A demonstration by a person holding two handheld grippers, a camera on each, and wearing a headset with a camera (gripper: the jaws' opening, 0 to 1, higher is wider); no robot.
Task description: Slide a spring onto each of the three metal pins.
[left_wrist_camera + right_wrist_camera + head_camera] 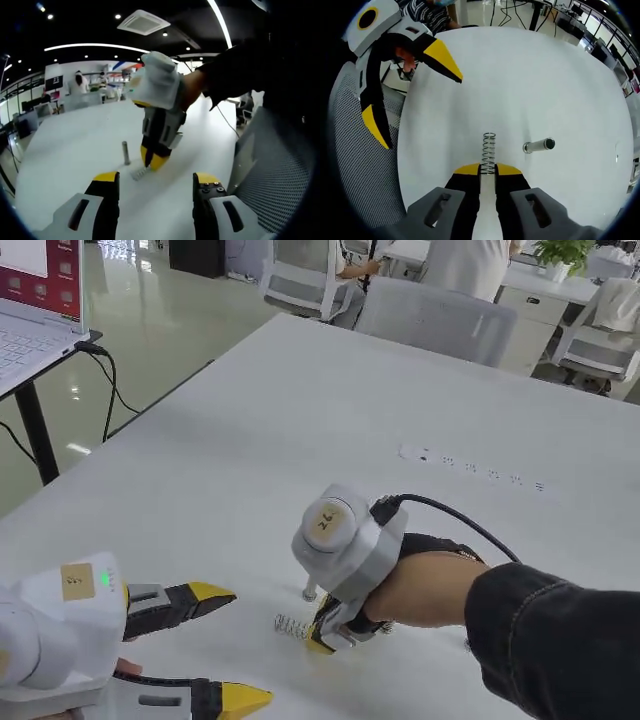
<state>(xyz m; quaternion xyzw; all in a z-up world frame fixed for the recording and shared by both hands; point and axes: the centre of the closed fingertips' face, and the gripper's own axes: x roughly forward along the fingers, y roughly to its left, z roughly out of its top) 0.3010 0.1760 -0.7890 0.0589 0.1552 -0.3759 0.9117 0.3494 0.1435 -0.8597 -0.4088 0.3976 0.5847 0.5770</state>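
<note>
A small coil spring [489,150] lies held between the yellow tips of my right gripper [488,170], which is shut on its near end; the spring [292,626] sticks out to the left just above the white table, and the spring [139,173] also pokes out below the tips. One metal pin [538,146] stands upright on the table close beside it, the pin [309,593] just behind the gripper [322,636]. My left gripper [155,182] is open and empty, its jaws wide apart, low at the near left [225,645] and pointing toward the spring.
The white table [330,420] stretches far ahead, with a strip of small marks [470,468] at the back right. A laptop [40,300] on a stand sits at the far left, and office chairs [440,320] stand beyond the table's far edge.
</note>
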